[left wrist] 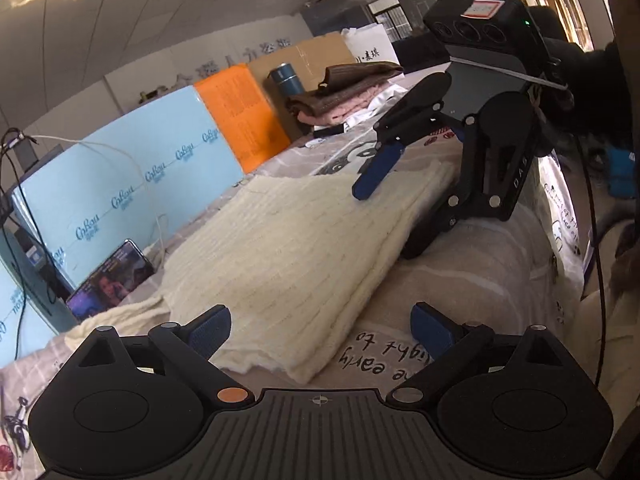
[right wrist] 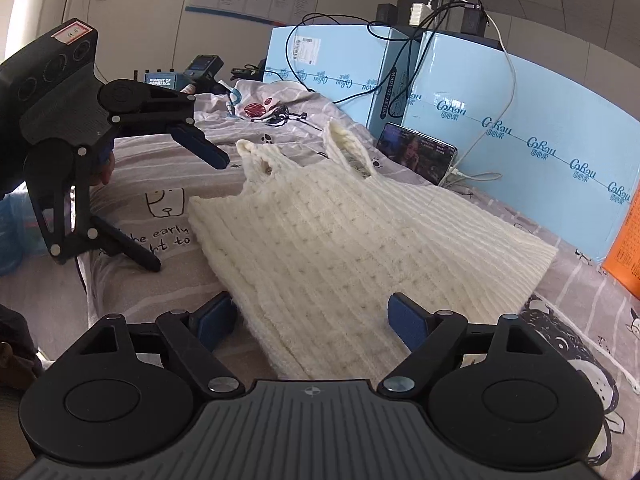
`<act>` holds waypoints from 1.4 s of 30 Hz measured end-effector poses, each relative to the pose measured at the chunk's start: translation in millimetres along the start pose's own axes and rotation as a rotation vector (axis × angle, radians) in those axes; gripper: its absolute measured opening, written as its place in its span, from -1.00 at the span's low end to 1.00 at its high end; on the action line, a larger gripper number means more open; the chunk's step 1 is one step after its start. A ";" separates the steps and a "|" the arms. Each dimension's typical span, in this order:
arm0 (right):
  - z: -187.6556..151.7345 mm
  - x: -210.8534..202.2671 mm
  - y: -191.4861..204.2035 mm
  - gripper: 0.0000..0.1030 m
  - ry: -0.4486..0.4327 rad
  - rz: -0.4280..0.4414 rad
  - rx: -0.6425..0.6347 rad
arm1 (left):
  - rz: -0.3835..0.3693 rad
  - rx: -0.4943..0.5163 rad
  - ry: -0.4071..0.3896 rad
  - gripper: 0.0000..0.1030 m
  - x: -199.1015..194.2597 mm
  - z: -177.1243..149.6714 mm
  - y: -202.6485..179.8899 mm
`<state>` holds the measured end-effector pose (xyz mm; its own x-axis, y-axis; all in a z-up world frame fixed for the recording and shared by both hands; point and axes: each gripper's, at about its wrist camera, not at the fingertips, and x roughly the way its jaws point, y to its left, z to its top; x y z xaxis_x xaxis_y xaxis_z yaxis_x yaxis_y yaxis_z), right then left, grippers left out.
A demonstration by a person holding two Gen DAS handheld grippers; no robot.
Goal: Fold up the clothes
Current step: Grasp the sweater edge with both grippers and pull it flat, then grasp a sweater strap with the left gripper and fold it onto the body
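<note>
A cream knitted vest [right wrist: 352,240] lies flat on the printed bedsheet [right wrist: 152,208], its two straps pointing to the far end. In the right wrist view my right gripper [right wrist: 312,320] stands open over the vest's near hem, and the knit runs between its blue pads [right wrist: 408,320] without being pinched. The left wrist view shows that gripper [left wrist: 384,224] astride the vest's [left wrist: 288,248] far edge, one finger above it and one at sheet level. My left gripper [left wrist: 320,332] is open at the vest's near corner; from the right wrist it [right wrist: 184,212] hovers beside the armhole edge.
A phone [right wrist: 416,152] with a lit screen leans on pale blue boards [right wrist: 520,128] along the bed's side, with cables above. An orange board [left wrist: 240,112], a blue flask [left wrist: 286,78] and a pile of folded clothes [left wrist: 344,96] stand at the bed's end.
</note>
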<state>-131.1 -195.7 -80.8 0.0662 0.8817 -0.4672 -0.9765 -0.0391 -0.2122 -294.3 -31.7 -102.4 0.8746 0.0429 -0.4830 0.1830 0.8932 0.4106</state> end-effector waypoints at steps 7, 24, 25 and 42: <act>6.7 -19.0 -7.1 -0.74 -0.124 0.029 0.006 | 0.033 -0.066 -0.110 -0.72 -10.5 15.6 -6.6; -16.5 -57.3 6.1 0.30 -0.087 0.135 0.060 | -0.111 -0.617 -0.291 0.50 -52.0 -19.7 -1.3; -14.3 -59.1 7.1 0.33 -0.116 0.160 0.065 | -0.062 -0.724 -0.295 0.53 -55.6 -25.4 9.3; 24.5 -13.8 -104.8 0.76 -0.379 0.171 0.567 | 0.403 -1.368 -0.083 0.48 -20.7 -66.7 86.7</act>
<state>-34.7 -192.3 -31.2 -0.0737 0.9922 -0.1005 -0.9302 -0.0321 0.3657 -326.5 74.6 -108.4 0.7939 0.4099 -0.4491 -0.6079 0.5501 -0.5725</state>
